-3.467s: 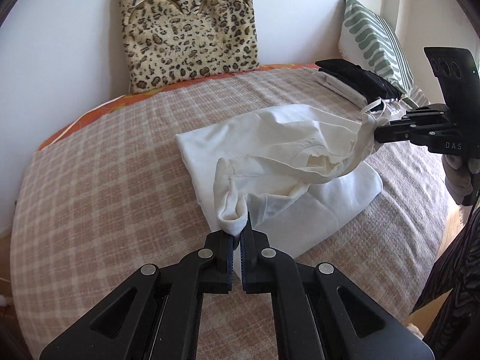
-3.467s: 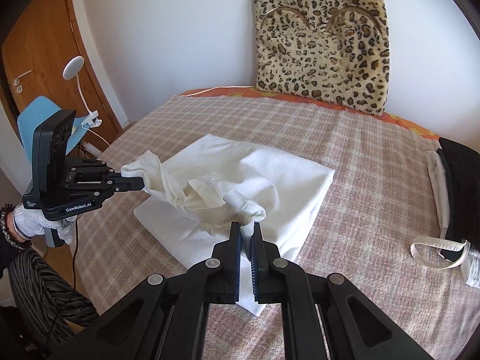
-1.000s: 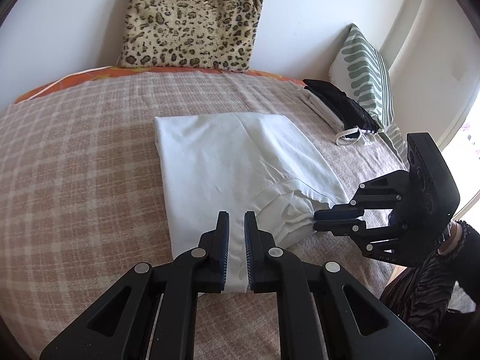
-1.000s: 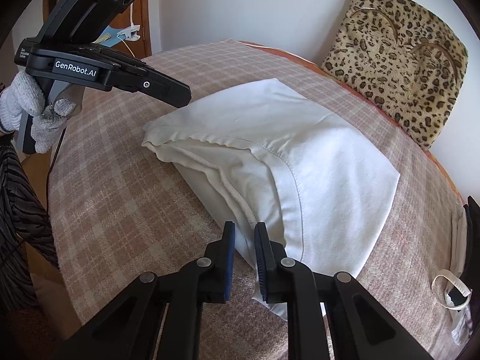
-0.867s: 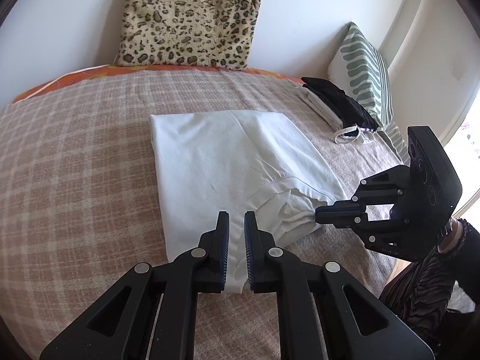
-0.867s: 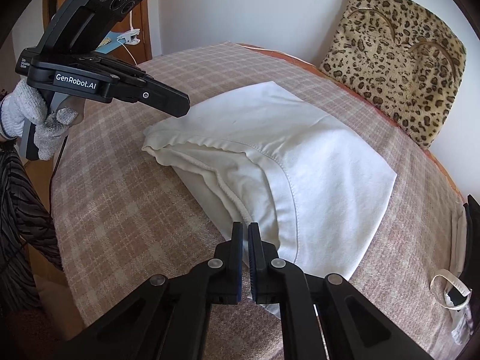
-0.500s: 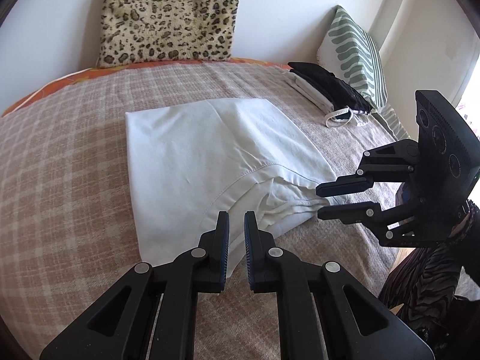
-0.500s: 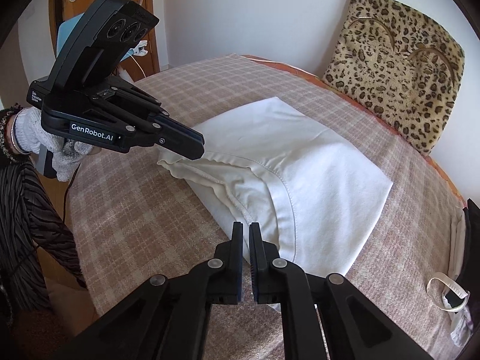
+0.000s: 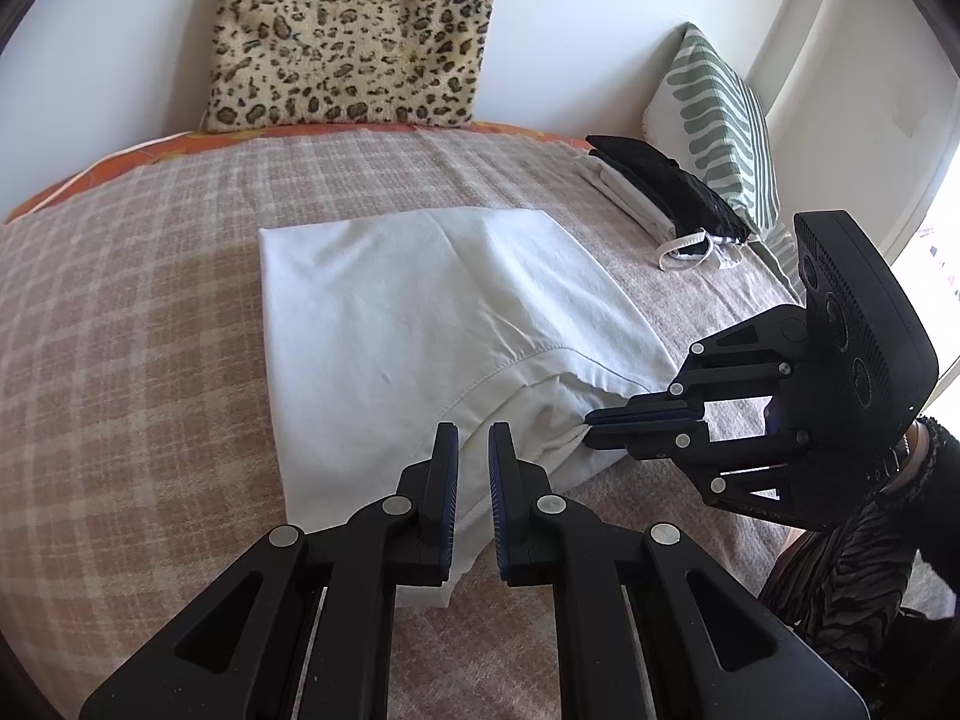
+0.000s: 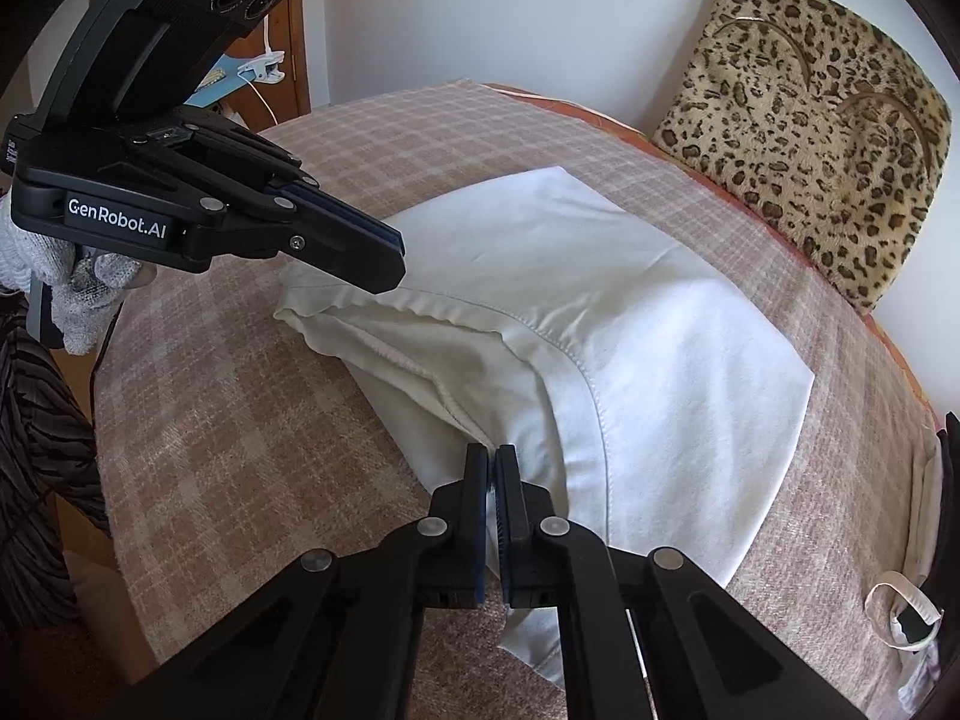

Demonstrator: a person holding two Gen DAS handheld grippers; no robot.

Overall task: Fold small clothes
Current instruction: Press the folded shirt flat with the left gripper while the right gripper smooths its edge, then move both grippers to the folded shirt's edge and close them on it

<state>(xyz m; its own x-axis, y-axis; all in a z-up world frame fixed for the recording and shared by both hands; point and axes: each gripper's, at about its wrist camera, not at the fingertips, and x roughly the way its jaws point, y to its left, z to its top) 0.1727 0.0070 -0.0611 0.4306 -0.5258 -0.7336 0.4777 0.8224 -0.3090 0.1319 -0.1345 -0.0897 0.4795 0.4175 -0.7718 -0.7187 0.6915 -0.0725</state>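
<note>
A white garment [image 9: 420,324] lies folded flat on the checked bed cover [image 9: 120,360]; it also shows in the right wrist view [image 10: 630,330]. My left gripper [image 9: 473,450] hangs over the garment's near edge with a small gap between its jaws and nothing in it; it also shows in the right wrist view [image 10: 384,264]. My right gripper [image 10: 492,468] is shut at the garment's near hem, with a thin edge of cloth at its tips. In the left wrist view the right gripper [image 9: 591,429] touches the bunched hem at the right.
A leopard-print cushion [image 9: 354,30] leans on the wall behind. A stack of folded black and white clothes [image 9: 654,192] and a green-striped pillow [image 9: 720,120] lie at the far right. A wooden door [image 10: 297,60] and a clip lamp are beyond the bed's left edge.
Both grippers laid the lifted garment down flat. The left gripper let go and drew back. The right gripper closed at the hem.
</note>
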